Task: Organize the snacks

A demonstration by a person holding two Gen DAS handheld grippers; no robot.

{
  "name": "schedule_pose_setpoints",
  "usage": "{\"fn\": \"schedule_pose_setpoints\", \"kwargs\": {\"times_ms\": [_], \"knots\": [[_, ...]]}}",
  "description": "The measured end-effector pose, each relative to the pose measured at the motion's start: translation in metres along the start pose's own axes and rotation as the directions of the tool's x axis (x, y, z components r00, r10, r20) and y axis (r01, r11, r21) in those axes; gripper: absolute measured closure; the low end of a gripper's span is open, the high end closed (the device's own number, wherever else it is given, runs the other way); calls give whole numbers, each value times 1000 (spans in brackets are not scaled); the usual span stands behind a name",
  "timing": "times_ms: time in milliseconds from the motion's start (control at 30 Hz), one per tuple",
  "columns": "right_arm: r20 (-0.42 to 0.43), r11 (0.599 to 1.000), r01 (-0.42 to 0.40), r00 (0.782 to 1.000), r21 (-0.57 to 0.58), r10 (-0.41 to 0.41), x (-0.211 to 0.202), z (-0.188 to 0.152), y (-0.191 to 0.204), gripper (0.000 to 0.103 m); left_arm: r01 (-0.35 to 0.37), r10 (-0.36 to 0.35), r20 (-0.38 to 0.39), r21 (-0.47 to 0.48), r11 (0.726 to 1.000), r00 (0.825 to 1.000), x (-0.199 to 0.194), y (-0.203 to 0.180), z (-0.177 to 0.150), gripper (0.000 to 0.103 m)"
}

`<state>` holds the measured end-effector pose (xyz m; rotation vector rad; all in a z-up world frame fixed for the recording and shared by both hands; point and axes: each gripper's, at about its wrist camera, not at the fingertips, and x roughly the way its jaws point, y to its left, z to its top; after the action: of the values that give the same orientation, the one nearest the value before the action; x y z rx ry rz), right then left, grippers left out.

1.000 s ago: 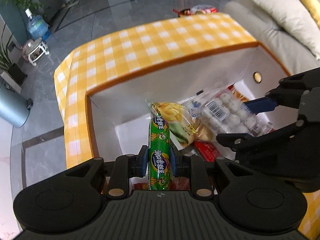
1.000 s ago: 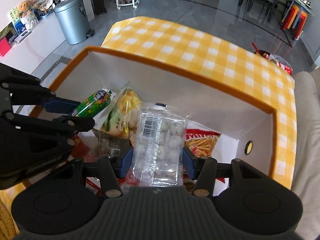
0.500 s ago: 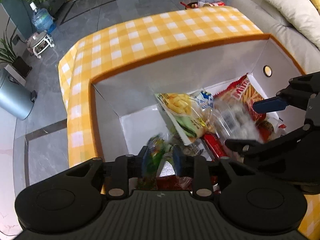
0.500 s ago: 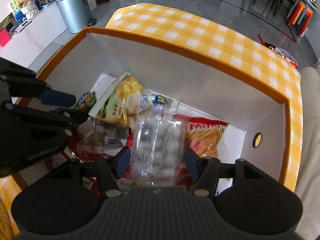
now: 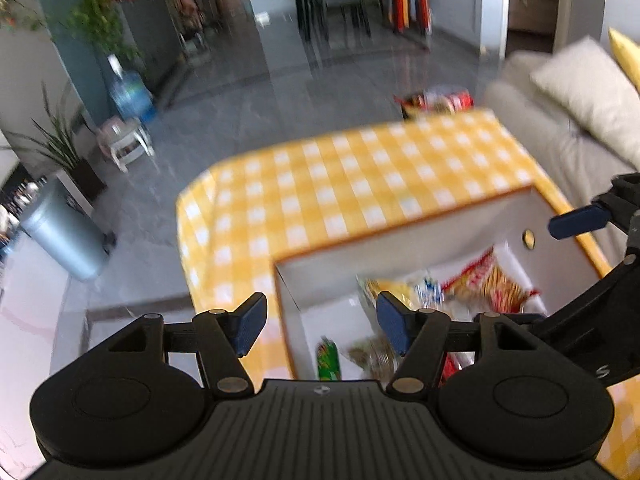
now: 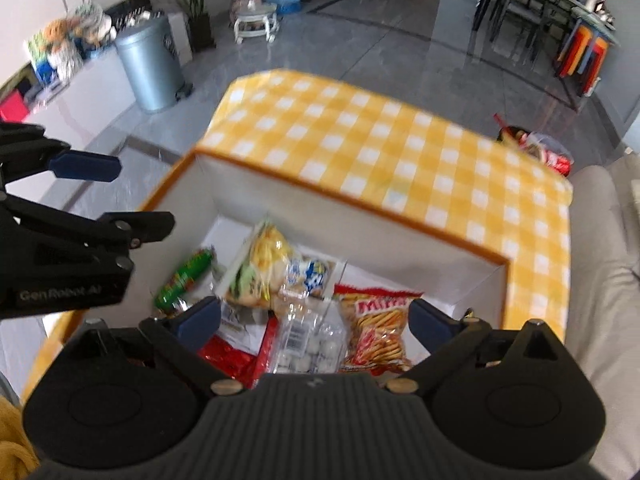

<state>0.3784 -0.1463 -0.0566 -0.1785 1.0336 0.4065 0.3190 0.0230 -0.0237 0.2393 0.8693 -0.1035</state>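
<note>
A white box with an orange rim (image 6: 360,196) stands on the yellow checked table and holds several snacks. The green sausage stick (image 6: 184,278) lies at its left side, also seen in the left wrist view (image 5: 329,360). The clear bag of white balls (image 6: 308,340) lies in the middle, beside a red chip bag (image 6: 380,328) and a yellow snack bag (image 6: 260,268). My left gripper (image 5: 320,322) is open and empty above the box's left wall. My right gripper (image 6: 316,318) is open and empty above the box.
The yellow checked tablecloth (image 5: 360,184) stretches beyond the box. A grey sofa with cushions (image 5: 580,92) is at the right. A metal bin (image 6: 150,64), a water bottle (image 5: 130,96) and a small stool (image 6: 254,20) stand on the grey floor.
Both grippers have opened and lifted away. The green sausage stick dropped from the left gripper into the box, and the bag of white balls dropped from the right one.
</note>
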Motion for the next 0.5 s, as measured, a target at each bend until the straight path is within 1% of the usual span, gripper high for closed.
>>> {"fn": "schedule_pose_setpoints", "kwargs": {"times_ms": [100, 200, 267, 300, 367, 400, 433, 500], "knots": [[68, 1000, 1, 998, 22, -3, -31, 3, -2, 4, -40, 41, 100, -15, 999, 994, -32, 2, 3, 27], [136, 999, -3, 991, 53, -4, -64, 2, -3, 4, -41, 47, 185, -38, 998, 982, -61, 3, 5, 26], [180, 997, -4, 984, 81, -10, -86, -3, -3, 4, -45, 54, 236, -44, 998, 970, -81, 1, 5, 21], [201, 996, -4, 980, 91, -14, -97, -7, -3, 4, -52, 61, 264, -42, 998, 963, -92, -1, 4, 19], [241, 995, 5, 970, 103, -30, -118, -14, -1, 4, -73, 80, 319, -35, 997, 944, -110, -5, 2, 19], [263, 994, 10, 964, 108, -38, -128, -18, 0, 4, -92, 98, 348, -36, 995, 932, -118, -7, 1, 18], [284, 993, 14, 958, 114, -46, -138, -22, 1, 4, -109, 117, 372, -41, 993, 921, -126, -8, -2, 15], [333, 992, 21, 941, 126, -62, -159, -34, 4, 4, -135, 144, 412, -50, 990, 900, -138, -11, -4, 15]]}}
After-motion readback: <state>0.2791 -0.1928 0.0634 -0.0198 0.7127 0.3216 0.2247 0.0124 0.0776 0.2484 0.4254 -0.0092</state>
